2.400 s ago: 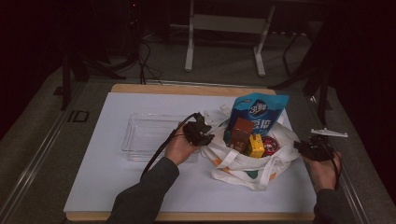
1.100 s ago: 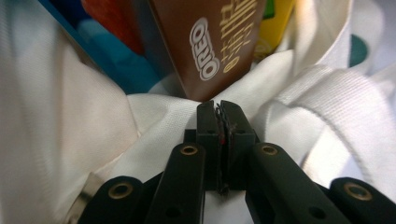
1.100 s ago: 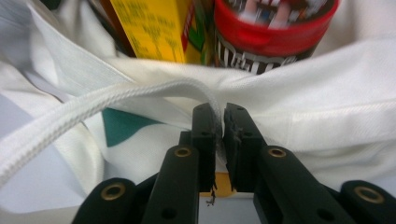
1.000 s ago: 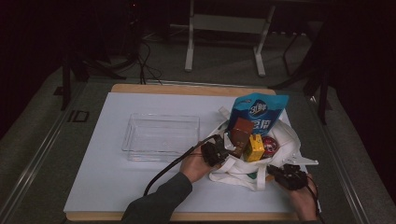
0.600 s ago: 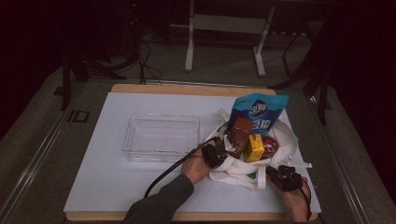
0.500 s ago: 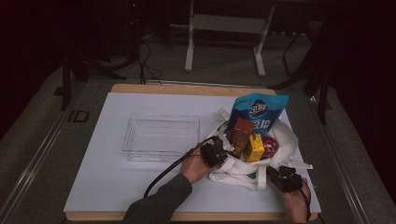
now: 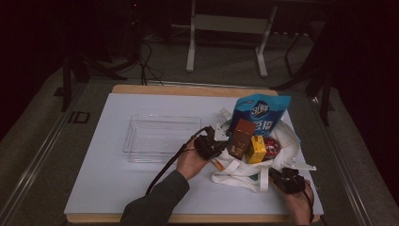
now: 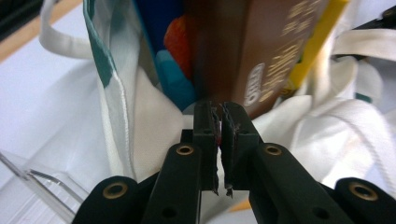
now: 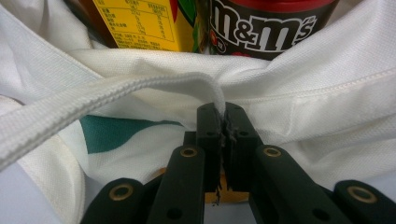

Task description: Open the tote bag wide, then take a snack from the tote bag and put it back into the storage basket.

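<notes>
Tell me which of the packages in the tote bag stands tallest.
The blue pouch at the back of the white tote bag. It rises well above the brown carton and the yellow carton in front of it.

Open table [image 7: 108,188] left of tray [image 7: 160,136]; bag [image 7: 244,169] probably crammed.

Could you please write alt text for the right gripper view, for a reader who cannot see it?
The right gripper, jaws shut, pinches the white strap of a cloth bag. Behind the bag's edge stand a yellow carton and a dark M&M's tub.
</notes>
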The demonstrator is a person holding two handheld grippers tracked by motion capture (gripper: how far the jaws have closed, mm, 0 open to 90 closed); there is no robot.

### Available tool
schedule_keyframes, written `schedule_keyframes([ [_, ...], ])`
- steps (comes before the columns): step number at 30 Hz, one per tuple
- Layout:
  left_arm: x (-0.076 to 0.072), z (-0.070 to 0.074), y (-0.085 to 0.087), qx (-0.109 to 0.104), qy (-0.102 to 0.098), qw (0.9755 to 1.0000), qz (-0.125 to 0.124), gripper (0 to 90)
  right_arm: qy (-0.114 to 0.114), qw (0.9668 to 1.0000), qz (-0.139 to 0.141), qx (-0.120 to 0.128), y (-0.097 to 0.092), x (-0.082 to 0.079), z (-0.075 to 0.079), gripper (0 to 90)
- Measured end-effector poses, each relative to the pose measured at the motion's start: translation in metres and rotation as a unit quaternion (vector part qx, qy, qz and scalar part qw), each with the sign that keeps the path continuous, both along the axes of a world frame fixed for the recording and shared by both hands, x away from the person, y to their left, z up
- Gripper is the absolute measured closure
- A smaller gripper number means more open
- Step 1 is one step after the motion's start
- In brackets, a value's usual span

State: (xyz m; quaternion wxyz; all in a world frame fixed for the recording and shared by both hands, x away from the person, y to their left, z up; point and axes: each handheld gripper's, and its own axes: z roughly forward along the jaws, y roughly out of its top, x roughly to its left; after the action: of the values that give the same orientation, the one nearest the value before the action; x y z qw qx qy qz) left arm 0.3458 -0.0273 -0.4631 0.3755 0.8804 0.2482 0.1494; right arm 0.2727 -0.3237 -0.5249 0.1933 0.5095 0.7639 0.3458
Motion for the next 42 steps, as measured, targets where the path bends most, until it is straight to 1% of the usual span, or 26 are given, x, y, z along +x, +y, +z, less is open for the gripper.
schedule_keyframes([
  [2, 0.002, -0.004, -0.003, 0.002, 0.001, 1.0, -0.005, 84.9, 0.0, 1.0, 0.001, 0.0, 0.0, 0.0, 0.0, 86.2],
  [5, 0.003, -0.007, -0.01, 0.012, 0.008, 0.9998, -0.011, 84.6, 0.0, 1.0, 0.003, 0.0, 0.0, 0.0, 0.0, 86.2],
  [7, 0.003, -0.008, -0.015, 0.023, 0.006, 0.9996, -0.015, 85.8, -0.001, 1.0, 0.002, -0.001, 0.0, 0.0, 0.0, 86.2],
  [11, 0.002, -0.01, -0.02, 0.033, 0.011, 0.999, -0.028, 87.6, -0.002, 1.0, 0.003, -0.005, 0.001, 0.0, 0.0, 86.2],
  [16, -0.001, -0.013, -0.025, 0.033, 0.015, 0.9979, -0.053, 87.7, -0.004, 1.0, 0.002, -0.004, 0.0, 0.0, 0.0, 86.2],
  [18, -0.004, -0.014, -0.028, 0.039, 0.012, 0.997, -0.066, 87.6, -0.005, 1.0, 0.003, -0.006, 0.0, 0.0, 0.0, 86.2],
  [19, -0.004, -0.015, -0.029, 0.044, 0.009, 0.9968, -0.066, 87.5, -0.004, 1.0, 0.002, -0.005, 0.0, 0.0, 0.0, 86.2],
  [20, -0.003, -0.014, -0.028, 0.043, 0.012, 0.9969, -0.065, 85.4, -0.005, 1.0, 0.003, -0.003, 0.0, 0.0, -0.001, 86.2],
  [21, -0.002, -0.015, -0.027, 0.039, 0.016, 0.9971, -0.064, 85.4, -0.005, 1.0, 0.003, -0.003, 0.0, 0.0, -0.001, 86.2],
  [22, -0.002, -0.013, -0.024, 0.035, 0.018, 0.997, -0.067, 83.6, -0.005, 1.0, 0.003, -0.003, 0.0, -0.001, -0.001, 86.2],
  [23, -0.002, -0.013, -0.024, 0.035, 0.018, 0.997, -0.067, 79.2, -0.005, 1.0, 0.003, -0.003, 0.0, -0.001, -0.001, 86.2],
  [26, -0.002, -0.008, -0.02, 0.024, 0.014, 0.9969, -0.073, 75.3, -0.005, 1.0, 0.003, -0.002, 0.0, -0.001, -0.001, 86.1],
  [28, -0.002, -0.003, -0.016, 0.016, 0.014, 0.997, -0.074, 68.8, -0.006, 1.0, 0.003, -0.002, 0.0, -0.001, -0.001, 86.1],
  [29, -0.002, 0.0, -0.014, 0.011, 0.015, 0.997, -0.075, 68.8, -0.006, 1.0, 0.003, -0.002, 0.0, -0.001, -0.001, 86.1],
  [30, -0.001, 0.002, -0.012, 0.004, 0.018, 0.9969, -0.077, 66.3, -0.006, 1.0, 0.002, -0.002, 0.0, -0.001, -0.001, 86.1],
  [31, 0.0, 0.006, -0.007, -0.001, 0.018, 0.9965, -0.082, 61.5, -0.007, 1.0, 0.002, -0.003, 0.0, -0.001, -0.001, 86.1],
  [32, 0.0, 0.007, -0.005, -0.013, 0.021, 0.9958, -0.088, 58.6, -0.007, 1.0, 0.001, -0.003, 0.0, -0.001, -0.001, 86.1],
  [33, 0.0, 0.007, -0.005, -0.013, 0.021, 0.9958, -0.088, 55.0, -0.007, 1.0, 0.001, -0.003, 0.0, -0.001, -0.001, 86.1],
  [34, 0.001, 0.011, -0.001, -0.038, 0.032, 0.993, -0.107, 54.7, -0.007, 1.0, 0.0, -0.003, 0.0, -0.001, -0.001, 86.1],
  [35, 0.001, 0.011, -0.001, -0.038, 0.032, 0.993, -0.107, 53.1, -0.007, 1.0, 0.0, -0.003, 0.0, -0.001, -0.001, 86.1],
  [38, 0.003, 0.016, 0.003, -0.059, 0.034, 0.9901, -0.122, 50.7, -0.006, 1.0, 0.0, -0.003, 0.0, -0.001, -0.001, 86.1],
  [39, 0.004, 0.018, 0.004, -0.064, 0.033, 0.9898, -0.123, 46.0, -0.007, 1.0, 0.001, -0.002, 0.0, -0.001, -0.001, 86.1],
  [40, 0.004, 0.02, 0.005, -0.07, 0.032, 0.9893, -0.124, 44.1, -0.007, 1.0, 0.001, -0.002, 0.0, -0.001, -0.001, 86.1],
  [41, 0.005, 0.021, 0.006, -0.074, 0.033, 0.9887, -0.126, 44.1, -0.007, 1.0, 0.001, -0.002, 0.0, -0.001, -0.001, 86.1],
  [42, 0.006, 0.023, 0.006, -0.08, 0.037, 0.9882, -0.126, 38.6, -0.007, 1.0, 0.001, -0.002, 0.0, -0.001, -0.001, 86.0],
])
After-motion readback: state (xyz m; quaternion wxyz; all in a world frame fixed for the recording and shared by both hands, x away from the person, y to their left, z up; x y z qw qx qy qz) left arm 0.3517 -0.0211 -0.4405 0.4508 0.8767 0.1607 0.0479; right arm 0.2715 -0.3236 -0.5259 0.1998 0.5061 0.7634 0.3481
